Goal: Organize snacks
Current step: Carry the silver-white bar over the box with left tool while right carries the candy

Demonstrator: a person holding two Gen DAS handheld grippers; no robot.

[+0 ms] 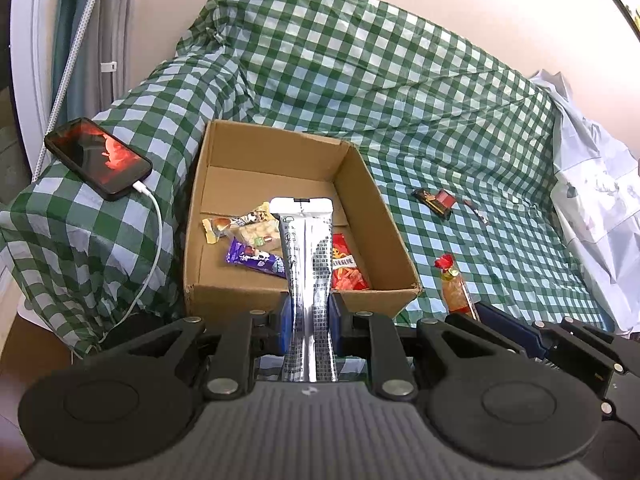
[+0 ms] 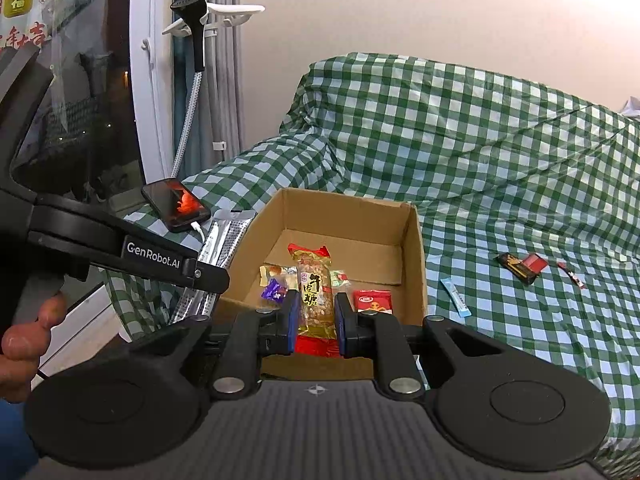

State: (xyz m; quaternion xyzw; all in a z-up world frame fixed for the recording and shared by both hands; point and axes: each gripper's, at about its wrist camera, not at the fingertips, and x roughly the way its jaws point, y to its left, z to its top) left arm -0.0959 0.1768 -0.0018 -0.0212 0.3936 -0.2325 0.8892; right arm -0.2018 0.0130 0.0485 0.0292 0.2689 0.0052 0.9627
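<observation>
both grippers were loaded and poised at the near edge of the cardboard box [image 1: 276, 152], so the step in hand looked like the drop-off; the left gripper [image 1: 307, 320] was pinched nearly closed on a long silver packet [image 1: 306, 248], which stood up between its blue pads and reached out over the near wall of the box; the right gripper [image 2: 316, 320] was likewise clamped narrow on a clear peanut candy bar [image 2: 316, 296] with red ends, held upright just above the near rim; already lying on the box floor were a purple wrapper [image 1: 256, 260], a pale biscuit pack [image 1: 256, 236] and a red snack pouch [image 1: 348, 268]; the box sat on a green checked cloth [image 1: 400, 80] draped over a sofa, with a phone [image 1: 98, 158] on charge on the armrest beside it; still loose on the cloth, well apart from the box, were a dark red-and-black packet [image 2: 522, 266], a thin blue sachet [image 2: 456, 296] and a small red stick [image 2: 572, 276]; both tools pointed forward and downward toward the box, side by side, the left one's frame crossing the right camera's view with a thumb [image 2: 24, 340] of the person on its handle; the next move likely called for carrying each packet a little farther over the open box and letting the jaws spread so it fell flat inside, then reaching right for the leftovers
</observation>
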